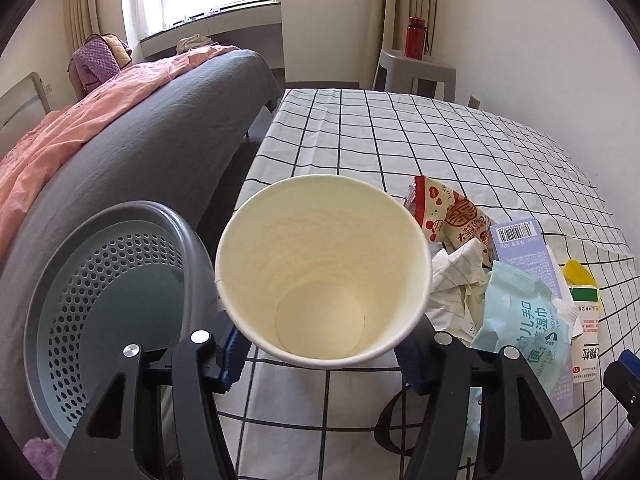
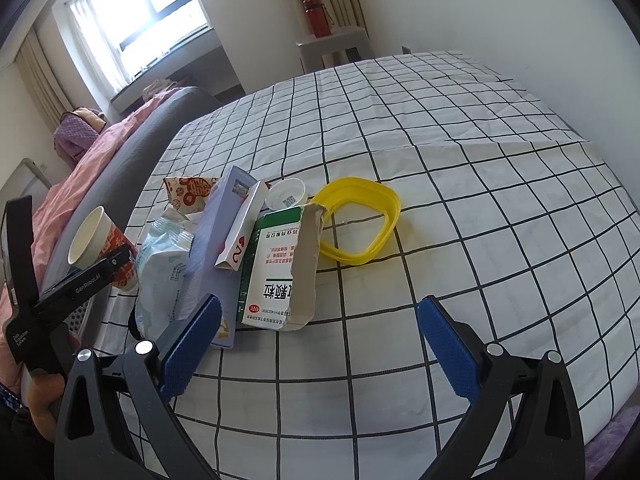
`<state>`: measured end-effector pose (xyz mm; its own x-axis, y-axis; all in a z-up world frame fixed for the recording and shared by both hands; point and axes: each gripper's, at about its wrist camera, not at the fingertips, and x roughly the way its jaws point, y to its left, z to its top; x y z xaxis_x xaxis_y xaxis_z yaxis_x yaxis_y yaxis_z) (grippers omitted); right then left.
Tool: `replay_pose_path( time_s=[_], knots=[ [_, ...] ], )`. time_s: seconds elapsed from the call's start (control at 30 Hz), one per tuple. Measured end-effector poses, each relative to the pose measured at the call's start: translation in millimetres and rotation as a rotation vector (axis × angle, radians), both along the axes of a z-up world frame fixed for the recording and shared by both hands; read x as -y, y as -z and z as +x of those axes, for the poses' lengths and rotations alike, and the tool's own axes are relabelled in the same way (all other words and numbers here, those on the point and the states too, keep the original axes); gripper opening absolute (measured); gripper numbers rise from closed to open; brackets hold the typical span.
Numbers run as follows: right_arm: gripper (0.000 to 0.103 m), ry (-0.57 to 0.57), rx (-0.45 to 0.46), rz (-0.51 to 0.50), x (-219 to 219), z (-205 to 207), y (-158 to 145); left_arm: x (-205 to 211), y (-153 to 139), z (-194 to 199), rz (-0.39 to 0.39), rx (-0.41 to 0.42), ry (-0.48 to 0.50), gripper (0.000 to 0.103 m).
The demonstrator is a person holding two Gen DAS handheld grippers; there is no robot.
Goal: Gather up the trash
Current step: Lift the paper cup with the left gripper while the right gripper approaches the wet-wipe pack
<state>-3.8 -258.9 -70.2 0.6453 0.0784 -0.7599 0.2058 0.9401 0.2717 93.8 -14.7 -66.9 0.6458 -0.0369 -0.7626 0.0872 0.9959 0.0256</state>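
Observation:
My left gripper (image 1: 320,354) is shut on an empty paper cup (image 1: 320,264), held above the table's left edge, mouth toward the camera; it also shows in the right wrist view (image 2: 94,240). A grey perforated trash basket (image 1: 108,292) stands on the floor just left of the cup. A trash pile lies on the checked tablecloth (image 2: 440,152): red-and-white snack wrapper (image 1: 452,212), crumpled paper (image 1: 456,280), wet-wipe pack (image 2: 164,276), purple box (image 2: 212,248), torn green-and-white medicine box (image 2: 280,268), yellow plastic ring (image 2: 360,220), small white cap (image 2: 287,196). My right gripper (image 2: 320,344) is open and empty, just short of the medicine box.
A bed with a grey cover and pink blanket (image 1: 100,128) runs along the table's left side. A grey stool with a red bottle (image 1: 416,36) stands beyond the table's far end. The wall borders the table's right side.

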Motion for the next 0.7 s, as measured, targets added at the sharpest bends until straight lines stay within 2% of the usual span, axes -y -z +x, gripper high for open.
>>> replay_pose_path(
  time_s=[0.2, 0.4, 0.5, 0.7],
  knots=[
    [0.097, -0.029, 0.024, -0.016, -15.7, -3.3, -9.3, -15.4, -16.4, -24.3, 0.038, 0.042, -0.018, 0.059],
    [0.097, -0.106, 0.05, -0.059, -56.3, 0.9, -23.0, -36.5, -29.3, -48.8, 0.052, 0.072, -0.045, 0.059],
    [0.097, -0.137, 0.056, -0.061, -77.8, 8.0, -24.1, -46.1, -34.6, -56.9, 0.055, 0.09, -0.059, 0.059],
    [0.096, -0.18, 0.043, -0.127, -115.0, 25.4, -20.5, -61.8, -38.4, -64.7, 0.061, 0.105, -0.077, 0.059]
  ],
)
